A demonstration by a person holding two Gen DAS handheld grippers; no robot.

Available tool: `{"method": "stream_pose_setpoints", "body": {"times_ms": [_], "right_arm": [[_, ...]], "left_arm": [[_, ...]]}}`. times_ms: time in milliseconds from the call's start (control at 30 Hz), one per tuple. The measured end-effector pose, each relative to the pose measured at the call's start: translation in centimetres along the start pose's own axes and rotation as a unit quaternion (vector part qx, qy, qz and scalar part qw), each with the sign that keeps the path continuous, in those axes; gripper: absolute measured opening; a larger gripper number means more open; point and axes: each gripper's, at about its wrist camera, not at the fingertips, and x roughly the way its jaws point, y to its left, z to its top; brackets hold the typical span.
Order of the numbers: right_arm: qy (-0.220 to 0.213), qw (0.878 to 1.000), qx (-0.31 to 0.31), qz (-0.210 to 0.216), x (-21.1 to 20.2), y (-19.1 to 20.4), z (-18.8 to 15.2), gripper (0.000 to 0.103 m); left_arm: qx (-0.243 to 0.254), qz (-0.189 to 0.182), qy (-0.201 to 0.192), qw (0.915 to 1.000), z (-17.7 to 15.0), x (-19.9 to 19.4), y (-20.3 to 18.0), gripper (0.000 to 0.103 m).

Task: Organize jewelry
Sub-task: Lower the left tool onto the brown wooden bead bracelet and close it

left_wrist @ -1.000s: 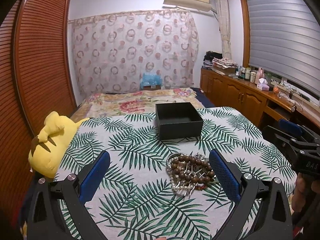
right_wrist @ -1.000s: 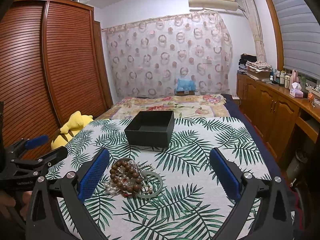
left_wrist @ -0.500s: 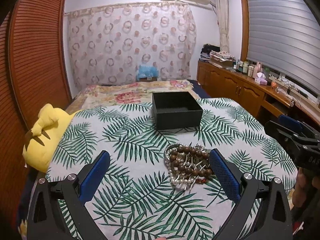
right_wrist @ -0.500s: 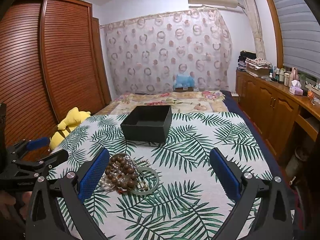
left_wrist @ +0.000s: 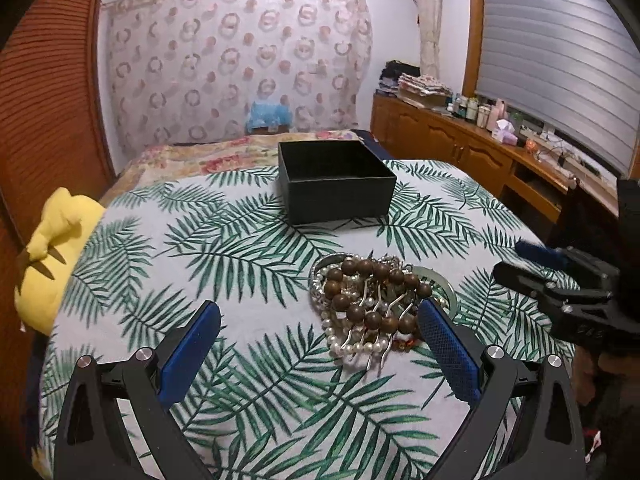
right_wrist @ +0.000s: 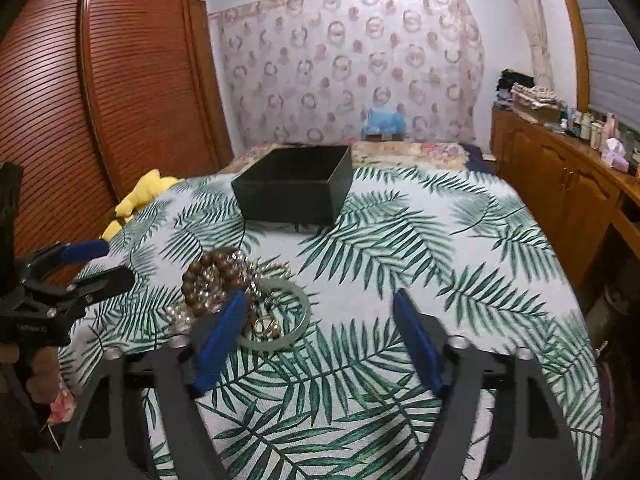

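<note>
The jewelry pile (left_wrist: 376,304) lay heaped on the leaf-print cloth (left_wrist: 248,248), just in front of the empty black box (left_wrist: 336,180). Both grippers had sunk toward it since a moment before. The right gripper (right_wrist: 320,332) had just been narrowing its jaws, nothing between them yet; the left gripper (left_wrist: 320,344) stood wide apart. A first pickup looked close.
</note>
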Motion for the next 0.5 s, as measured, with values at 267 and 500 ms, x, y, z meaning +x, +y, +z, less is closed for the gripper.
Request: {"method": "stream_pose_setpoints", "body": {"times_ms": [267,500], "right_arm": [[0.021,1.000,-0.006,0.016,1.3,0.5,-1.5,0.066],[0.021,1.000,-0.012,0.019,1.3,0.6,-1.6,0.066]], "left_arm": [[0.010,-0.034,0.031,0.9989,1.2,2.9,-0.4,0.054],[-0.016,-0.045,0.062,0.9969,1.6,5.4,-0.1,0.028]]}}
